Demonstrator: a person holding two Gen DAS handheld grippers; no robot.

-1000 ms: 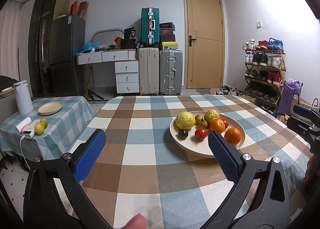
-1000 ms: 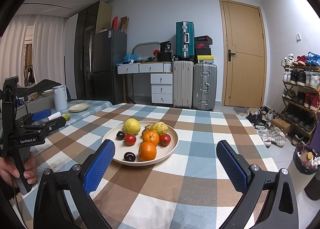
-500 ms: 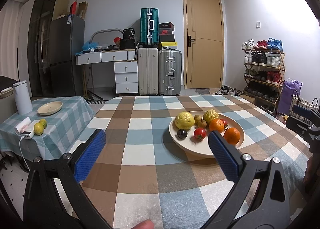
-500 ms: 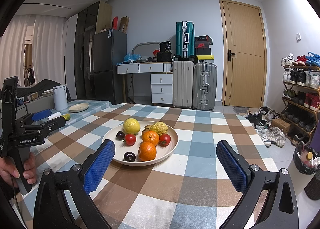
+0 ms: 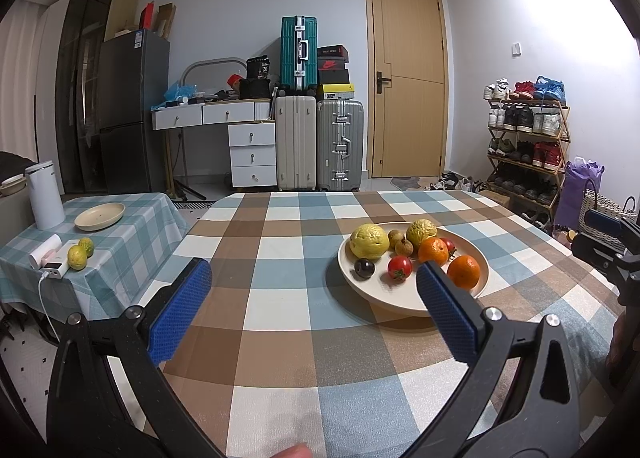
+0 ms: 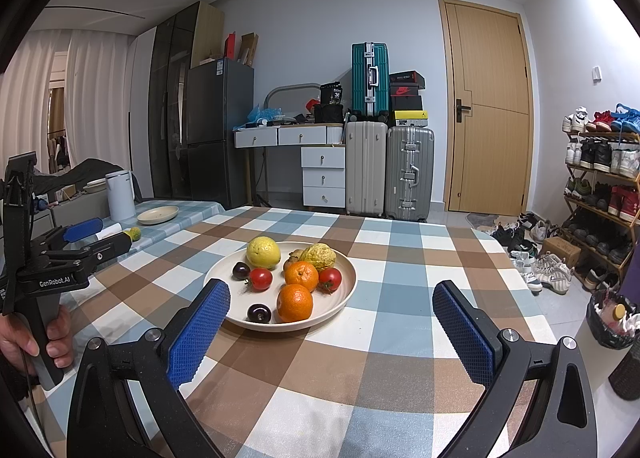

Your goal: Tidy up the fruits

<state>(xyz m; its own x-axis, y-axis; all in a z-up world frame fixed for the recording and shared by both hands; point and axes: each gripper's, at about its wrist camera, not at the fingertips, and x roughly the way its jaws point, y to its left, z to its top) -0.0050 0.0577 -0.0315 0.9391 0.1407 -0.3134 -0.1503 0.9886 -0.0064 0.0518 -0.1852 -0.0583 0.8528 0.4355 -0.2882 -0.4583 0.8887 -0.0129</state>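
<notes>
While both grippers hang over the table (image 6: 400, 258) w/ nothing held, the step in hand can't be fixed: the plate (image 6: 344, 290) carries all the fruit on this table, which fits a sorted pile as well as one awaiting sorting (a second plate (image 5: 100, 216) sits bare on the side table (image 5: 132, 234), two limes (image 5: 80, 254) near it). Any next pick would call for a short reach fwd and down. Left gripper (image 5: 312, 314): jaws spread wide, plate just past its right pad, fruit ahead-right. Right gripper (image 6: 332, 334): jaws spread too, plate ahead-left, near orange (image 6: 295, 302) and dark plum (image 6: 259, 314) closest to its left pad.
</notes>
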